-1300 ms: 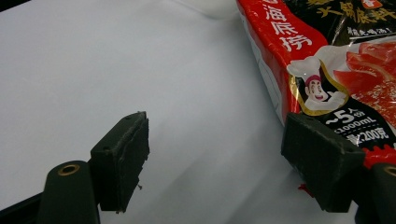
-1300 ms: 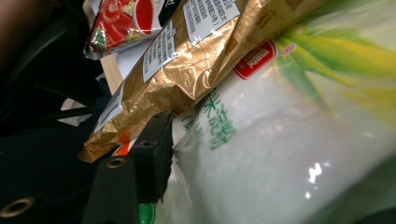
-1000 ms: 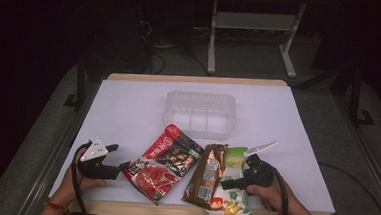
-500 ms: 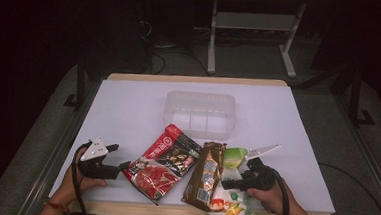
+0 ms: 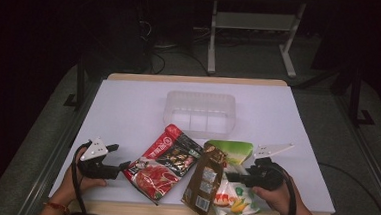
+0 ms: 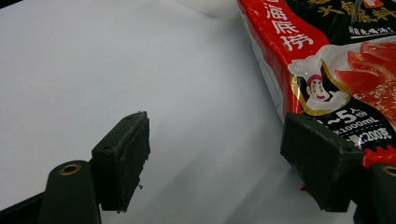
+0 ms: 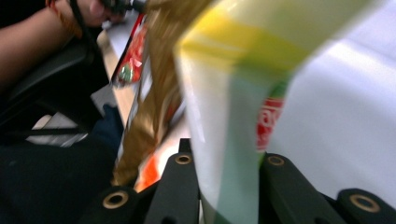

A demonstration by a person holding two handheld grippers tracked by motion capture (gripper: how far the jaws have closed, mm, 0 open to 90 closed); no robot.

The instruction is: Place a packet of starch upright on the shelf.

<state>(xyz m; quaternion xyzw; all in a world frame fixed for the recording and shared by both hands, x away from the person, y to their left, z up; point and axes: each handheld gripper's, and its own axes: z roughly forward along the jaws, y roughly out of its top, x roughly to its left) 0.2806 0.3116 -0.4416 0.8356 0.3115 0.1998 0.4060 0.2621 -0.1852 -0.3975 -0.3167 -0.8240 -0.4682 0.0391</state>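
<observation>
**Desk:** Packets crowd the near edge of the white bench [image 5: 128, 108] — how much room is there?

**Photographer:** Plenty beyond them. A clear plastic tub [image 5: 200, 113] stands alone mid-bench, with bare white surface on both sides of it and along the far edge. The green-and-white snack bag [image 7: 224, 154] overhangs the front edge, and a brown packet [image 5: 205, 181] leans on it just to its left.

**Desk:** And the grippers?

**Photographer:** The right gripper [image 5: 234, 177] has just been closing its fingers; the right gripper view shows them clamped on the green-and-white bag's edge, the bag rising tilted between them. The left gripper [image 6: 215, 163] rests at the bench's left front, fingers spread wide with nothing between them, one finger beside the corner of the red soup-base pouch [image 6: 336, 70].

**Desk:** Any legible writing?

**Photographer:** On the red pouch, white Chinese characters, a cartoon chef emblem, and "5", "1000mL" and "200" in small print. The other packets' lettering is blurred.
</observation>
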